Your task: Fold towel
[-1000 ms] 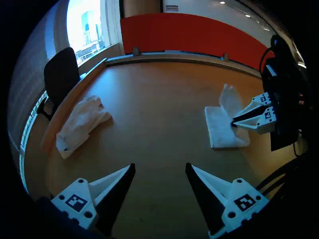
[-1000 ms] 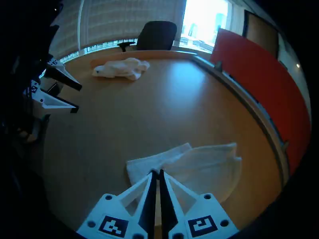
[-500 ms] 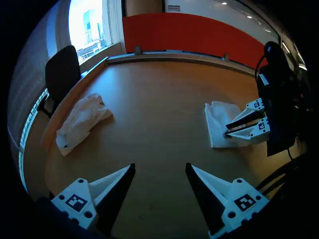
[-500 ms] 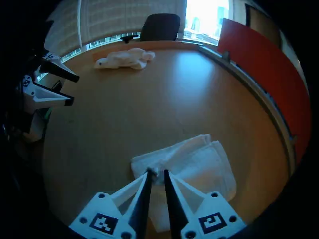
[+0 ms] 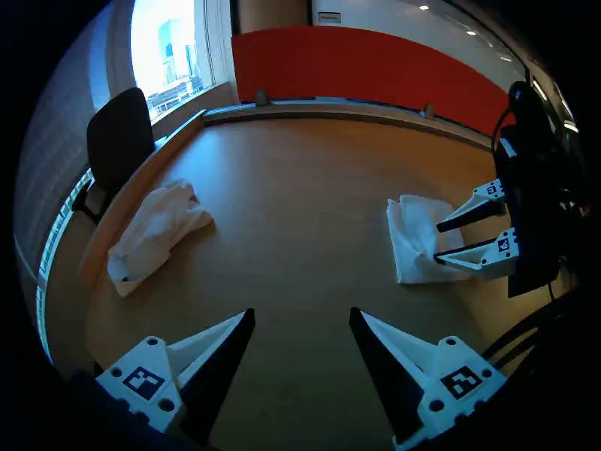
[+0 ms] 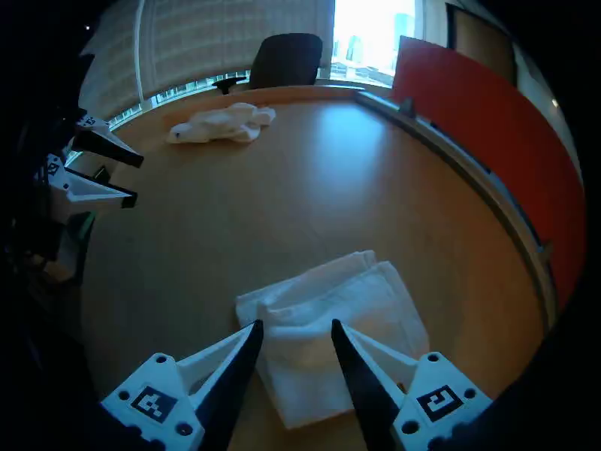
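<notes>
Right tongs have spread wide off the folded towel, partly covering its near edge; left tongs wide, empty.

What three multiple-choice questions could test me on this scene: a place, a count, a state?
1. Where is the crumpled white towel? A floor; B wooden table, near the black office chair; C chair seat.
2. White towels on the table? A one; B two; C four.
3. The right gripper at the folded white towel is: A open; B shut on it; C holding a cup.
Answers: B, it lies at the table's edge by the chair; B, one crumpled, one folded; A, its jaws stand apart.
</notes>
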